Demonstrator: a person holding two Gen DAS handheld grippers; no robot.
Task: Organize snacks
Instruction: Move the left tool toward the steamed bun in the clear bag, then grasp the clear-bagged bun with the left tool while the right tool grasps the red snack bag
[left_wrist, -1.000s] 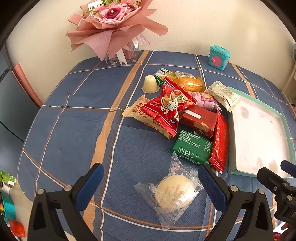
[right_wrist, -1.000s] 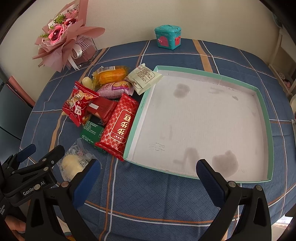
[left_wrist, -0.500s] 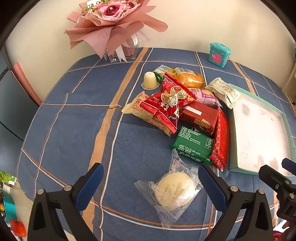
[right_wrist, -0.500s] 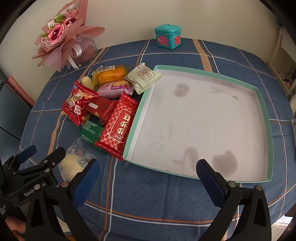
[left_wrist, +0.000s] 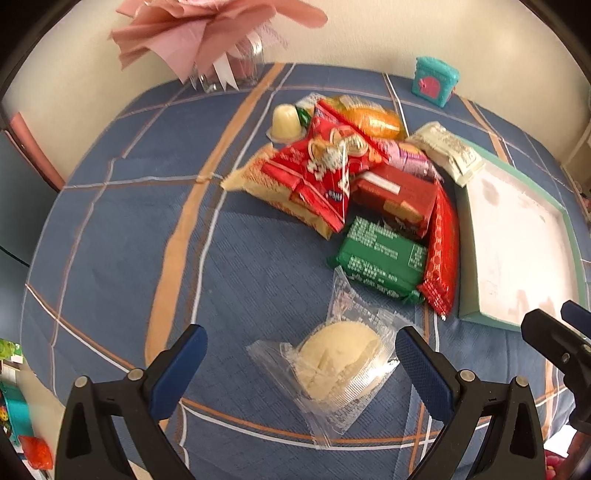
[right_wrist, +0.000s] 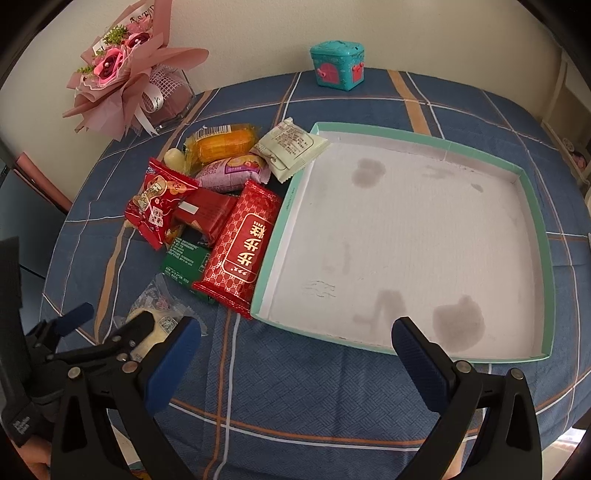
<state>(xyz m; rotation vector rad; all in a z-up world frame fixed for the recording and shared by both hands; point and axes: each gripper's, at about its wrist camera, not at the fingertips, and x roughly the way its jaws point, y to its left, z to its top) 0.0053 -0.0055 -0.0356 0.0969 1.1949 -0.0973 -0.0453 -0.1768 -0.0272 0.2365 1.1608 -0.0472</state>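
A pile of wrapped snacks lies on the blue checked tablecloth, left of an empty teal-rimmed white tray (right_wrist: 532, 210) (left_wrist: 569, 236). The pile includes a long red packet (right_wrist: 240, 251) (left_wrist: 441, 254), a green packet (left_wrist: 380, 258) (right_wrist: 184, 262), a red puffed bag (left_wrist: 317, 173) (right_wrist: 159, 203) and an orange bun (right_wrist: 221, 144). A pale round cake in a clear wrapper (left_wrist: 340, 358) lies nearest. My left gripper (left_wrist: 301, 354) is open, fingers on either side of the cake. My right gripper (right_wrist: 295, 347) is open and empty over the tray's near edge.
A pink flower bouquet in a glass vase (right_wrist: 125, 81) stands at the back left. A small teal toy box (right_wrist: 338, 64) (left_wrist: 436, 79) stands at the back by the wall. The table edge runs close below both grippers.
My left gripper has moved forward and down toward the clear-wrapped cake, which now sits between its fingers. The right gripper has barely moved.
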